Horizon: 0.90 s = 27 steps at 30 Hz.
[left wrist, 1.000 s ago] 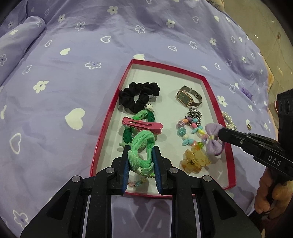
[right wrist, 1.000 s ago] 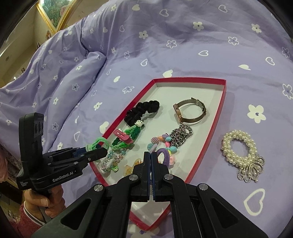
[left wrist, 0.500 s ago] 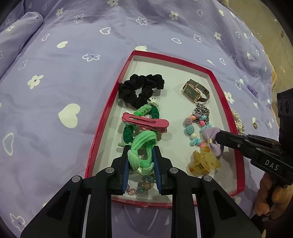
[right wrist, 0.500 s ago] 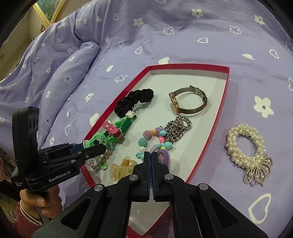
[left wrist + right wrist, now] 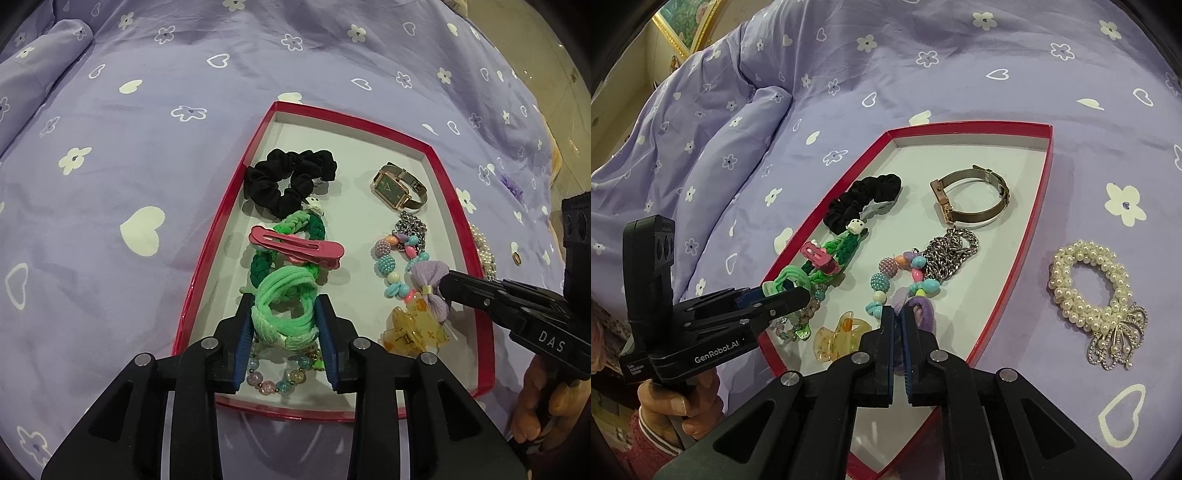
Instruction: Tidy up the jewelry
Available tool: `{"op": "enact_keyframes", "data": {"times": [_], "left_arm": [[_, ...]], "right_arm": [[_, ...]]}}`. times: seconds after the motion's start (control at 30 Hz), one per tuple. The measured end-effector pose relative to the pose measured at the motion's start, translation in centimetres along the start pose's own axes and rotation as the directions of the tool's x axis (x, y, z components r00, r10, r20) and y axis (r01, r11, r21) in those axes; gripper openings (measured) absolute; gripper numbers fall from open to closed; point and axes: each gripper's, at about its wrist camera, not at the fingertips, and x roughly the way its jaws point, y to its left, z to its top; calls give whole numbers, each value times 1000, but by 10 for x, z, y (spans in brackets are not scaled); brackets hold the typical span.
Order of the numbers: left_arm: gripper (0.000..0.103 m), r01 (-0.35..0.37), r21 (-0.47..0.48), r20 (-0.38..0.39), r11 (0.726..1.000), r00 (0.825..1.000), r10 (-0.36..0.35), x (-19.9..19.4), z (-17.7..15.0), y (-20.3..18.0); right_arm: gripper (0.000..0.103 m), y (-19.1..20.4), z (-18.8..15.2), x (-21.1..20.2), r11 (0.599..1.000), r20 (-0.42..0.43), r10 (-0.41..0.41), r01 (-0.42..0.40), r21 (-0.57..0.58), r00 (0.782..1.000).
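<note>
A red-rimmed tray lies on the purple bedspread. It holds a black scrunchie, a watch, a pink clip, a bead bracelet and an amber claw clip. My left gripper is shut on a bundle of green hair ties just above the tray's near end; it also shows in the right wrist view. My right gripper has its jaws a little apart around a purple bow hair tie, low over the tray; the bow also shows in the left wrist view.
A pearl bracelet with a silver brooch lies on the bedspread right of the tray. A small ring and a purple item lie farther right. A pillow fold rises at the left.
Both grippers have moved forward and lower over the tray with their hair ties. My right gripper's jaws have parted slightly.
</note>
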Motion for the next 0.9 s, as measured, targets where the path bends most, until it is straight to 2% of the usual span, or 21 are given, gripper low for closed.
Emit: {"op": "enact_keyframes", "data": {"times": [0.13,0.2,0.33,0.5,0.73,0.8,0.87,0.9], "left_arm": [[39,-1,-11,3,1000,1000,1,-1,1,0],[43,-4,-11,4,1000,1000,4,-2,1,0],[49,-9,-14,8,1000,1000,9,-5,0,-1],[63,-3,-24,23,1000,1000,4,-11,0,0],[71,-4,-26,42,1000,999,5,-23,-1,0],[77,-8,-32,45,999,999,9,-26,-2,0],[79,-12,-39,48,999,999,14,-29,-3,0],[80,-13,-41,49,999,999,15,-30,-3,1]], "right_arm": [[8,0,-1,-3,1000,5,6,-6,8,1000],[15,0,-1,-4,1000,8,9,-9,11,1000],[22,0,-3,-6,1000,16,16,-17,15,1000],[36,2,-3,-11,1000,32,19,-20,13,999],[39,3,-3,-19,1000,61,13,-14,18,998],[48,4,-3,-21,1000,68,16,-17,16,998],[52,5,-4,-24,1000,79,12,-13,13,997],[57,6,-5,-25,1000,84,11,-12,12,996]]}}
